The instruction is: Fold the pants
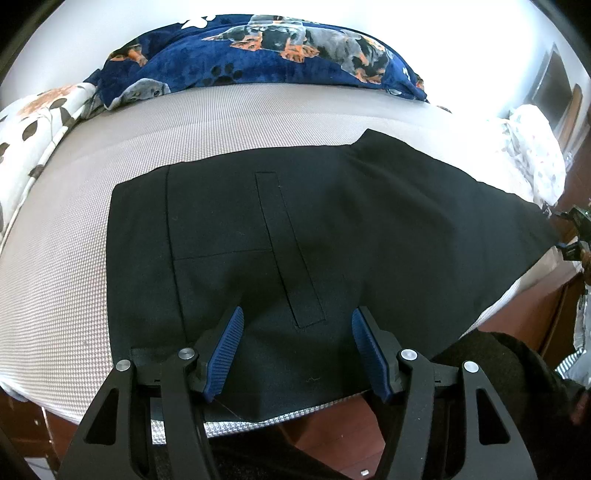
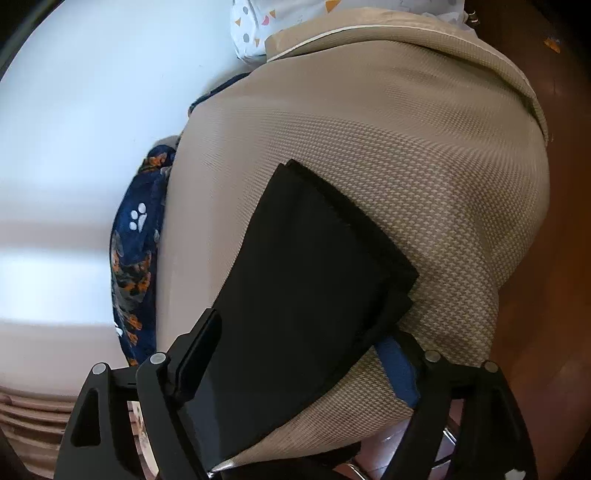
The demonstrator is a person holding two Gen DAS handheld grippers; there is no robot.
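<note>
Black pants (image 1: 295,236) lay flat on a woven beige mattress (image 1: 66,266), already doubled leg over leg, as a person worked two hand-held tongs at the near edge of the bed. The left gripper (image 1: 297,354) hovered low over the waist end of the garment, its blue-ribbed fingers (image 1: 227,354) spread wide apart with a welt pocket (image 1: 286,247) running straight ahead between them and nothing caught in their grip. The right gripper (image 2: 306,363), tipped steeply onto its side, bracketed the leg end: the pants (image 2: 303,295) passed through its wide gap, one finger at the cloth's left edge and the blue-padded one under the stacked hems (image 2: 354,221) on the right, the jaws standing apart and not pinching. By the look of it, the lengthwise fold was done and the crosswise fold had yet to begin; the next move likely called for each tool to close on a firm bite through all layers, then for the hem end to be carried over toward the waistband with edges kept square. A navy dog-print blanket (image 1: 266,48) sat bunched well beyond the left tool, at the far side of the mattress, and a white dotted bedding pile (image 2: 295,26) lay far ahead of the right one.
</note>
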